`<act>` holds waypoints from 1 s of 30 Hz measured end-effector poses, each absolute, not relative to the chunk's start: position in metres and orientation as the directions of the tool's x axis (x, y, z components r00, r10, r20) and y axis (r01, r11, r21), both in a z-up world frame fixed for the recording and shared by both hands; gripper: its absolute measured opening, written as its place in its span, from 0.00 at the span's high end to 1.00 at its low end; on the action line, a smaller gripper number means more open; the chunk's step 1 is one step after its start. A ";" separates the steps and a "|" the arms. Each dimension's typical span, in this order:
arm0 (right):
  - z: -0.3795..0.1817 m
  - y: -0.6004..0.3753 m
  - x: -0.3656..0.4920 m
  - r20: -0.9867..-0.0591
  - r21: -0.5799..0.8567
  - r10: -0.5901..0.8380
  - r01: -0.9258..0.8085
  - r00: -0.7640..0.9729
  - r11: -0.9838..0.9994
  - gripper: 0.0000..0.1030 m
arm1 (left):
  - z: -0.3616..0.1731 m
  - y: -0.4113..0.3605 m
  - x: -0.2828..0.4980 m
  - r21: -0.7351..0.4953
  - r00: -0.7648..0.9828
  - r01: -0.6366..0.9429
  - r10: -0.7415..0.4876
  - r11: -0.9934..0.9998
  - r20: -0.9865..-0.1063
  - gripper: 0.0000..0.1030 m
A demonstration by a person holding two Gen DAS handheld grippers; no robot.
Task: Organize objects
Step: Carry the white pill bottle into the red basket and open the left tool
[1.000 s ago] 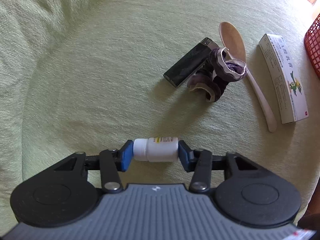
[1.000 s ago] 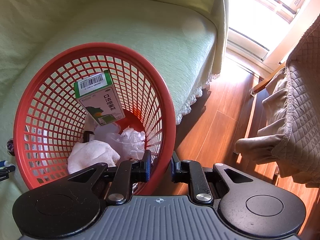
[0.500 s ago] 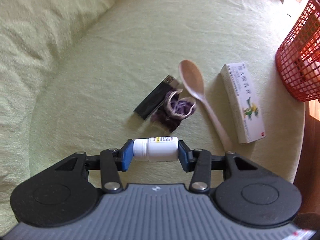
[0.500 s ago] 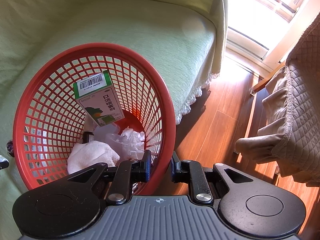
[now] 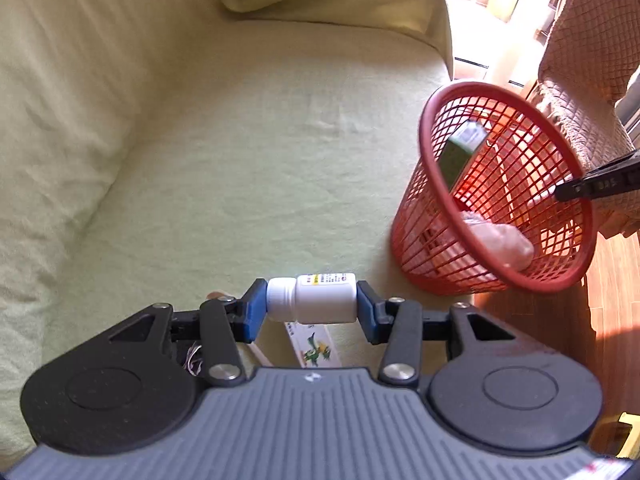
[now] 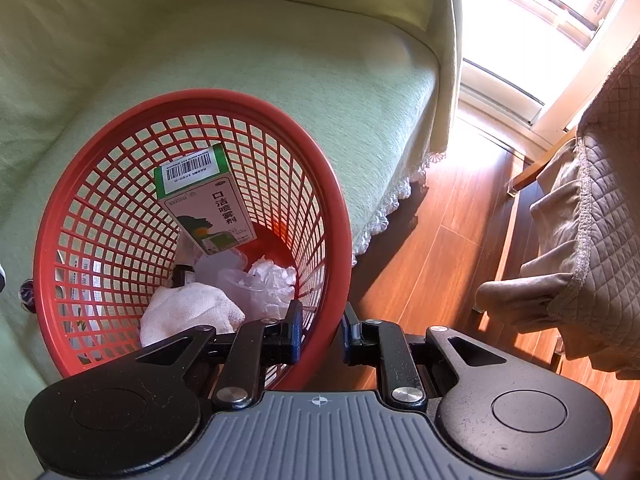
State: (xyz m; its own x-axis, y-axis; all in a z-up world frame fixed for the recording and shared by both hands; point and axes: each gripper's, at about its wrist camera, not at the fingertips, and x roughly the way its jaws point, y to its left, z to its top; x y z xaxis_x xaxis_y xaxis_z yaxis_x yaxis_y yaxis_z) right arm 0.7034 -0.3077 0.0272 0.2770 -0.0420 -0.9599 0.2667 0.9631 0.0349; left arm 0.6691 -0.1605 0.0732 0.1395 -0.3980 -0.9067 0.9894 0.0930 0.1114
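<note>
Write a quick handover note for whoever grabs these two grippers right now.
Left gripper: shut on the white pill bottle, held above the sofa, short of the red basket.
Right gripper: shut on the basket's rim, holding it tilted.
Done: green box, white cloth, crumpled plastic in the basket.
Left: drop in the bottle; a white carton lies on the sofa.

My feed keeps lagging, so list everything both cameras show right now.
bottle: 1, white, clamped sideways in left tongs
basket: 1, red, on sofa edge
carton: 1, green-white, leaning inside basket
cloth: 1, white, basket bottom
plastic wrap: 1, clear, basket bottom
flat box: 1, white, on sofa under bottle
sofa: 1, pale green
chair cover: 1, tan, quilted
left tongs: shut on bottle
right tongs: gripping basket rim
</note>
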 end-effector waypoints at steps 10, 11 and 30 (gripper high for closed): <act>0.028 -0.309 0.701 -0.955 0.052 -0.028 0.262 0.294 0.964 0.85 | 0.089 -0.204 0.613 0.089 0.085 0.996 -0.402 0.007 -0.912 0.60; 0.028 -0.309 0.701 -0.955 0.055 -0.025 0.261 0.295 0.964 0.85 | 0.088 -0.205 0.609 0.087 0.082 0.996 -0.398 0.005 -0.914 0.60; 0.029 -0.311 0.699 -0.949 0.084 0.000 0.255 0.314 0.963 0.85 | 0.060 -0.253 0.556 0.097 0.089 0.995 -0.326 -0.007 -0.941 0.60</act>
State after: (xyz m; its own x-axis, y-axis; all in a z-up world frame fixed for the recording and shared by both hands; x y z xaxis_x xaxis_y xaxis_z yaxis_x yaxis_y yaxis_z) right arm 0.6990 -0.3113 0.0293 0.3138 0.0000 -0.9495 0.2546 0.9634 0.0842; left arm 0.5565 -0.2529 0.0604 0.0894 -0.3255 -0.9413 0.9953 -0.0068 0.0969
